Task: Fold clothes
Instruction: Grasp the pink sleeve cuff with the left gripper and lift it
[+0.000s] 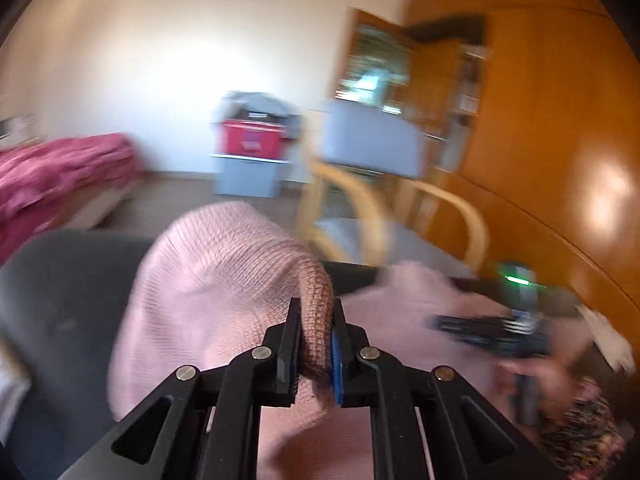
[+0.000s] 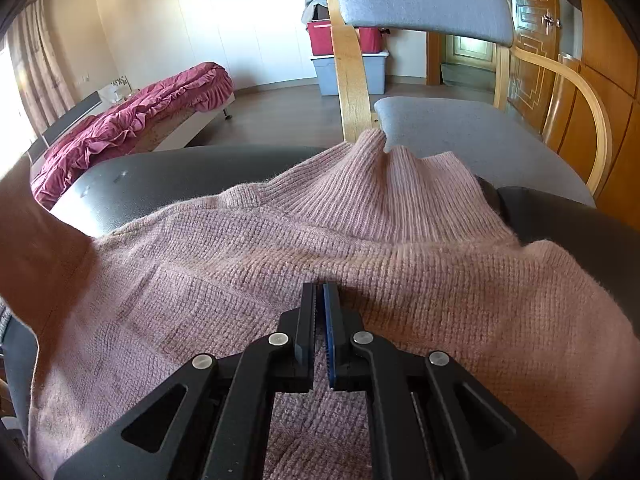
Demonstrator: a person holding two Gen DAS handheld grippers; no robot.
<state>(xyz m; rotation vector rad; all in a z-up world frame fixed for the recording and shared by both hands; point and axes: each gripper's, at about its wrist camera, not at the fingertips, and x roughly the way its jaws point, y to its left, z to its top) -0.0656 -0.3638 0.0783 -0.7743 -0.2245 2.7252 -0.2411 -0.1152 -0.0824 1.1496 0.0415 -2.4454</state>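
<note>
The sweater (image 2: 360, 248), a pale pink knit, lay spread over most of a dark, smooth table (image 2: 168, 176). Its body was a coarse waffle-like stitch, while the tall collar (image 2: 384, 184) was finely ribbed and stood bunched into soft peaks at the table's far edge. In the left wrist view one part of the sweater was lifted off the table into a rounded, draping hump, and the fabric looked fuzzy and thick.

Behind the table stood a chair (image 2: 424, 4) with bent blond wood arms and grey cloth padding on seat and back. Further off was a bed (image 2: 152, 112) covered with a crumpled crimson spread, and a red bag on a grey plastic bin (image 2: 348, 68) against the white wall. Glossy orange-brown wooden cupboards (image 1: 552, 128) filled the right side.

The left gripper (image 1: 316, 344) was clamped on a thick rolled fold of the sweater, the knit bulging up between its black pads. The right gripper (image 2: 320, 332) was closed, its tips pressed down on the flat sweater body; whether it pinched any knit could not be told.
</note>
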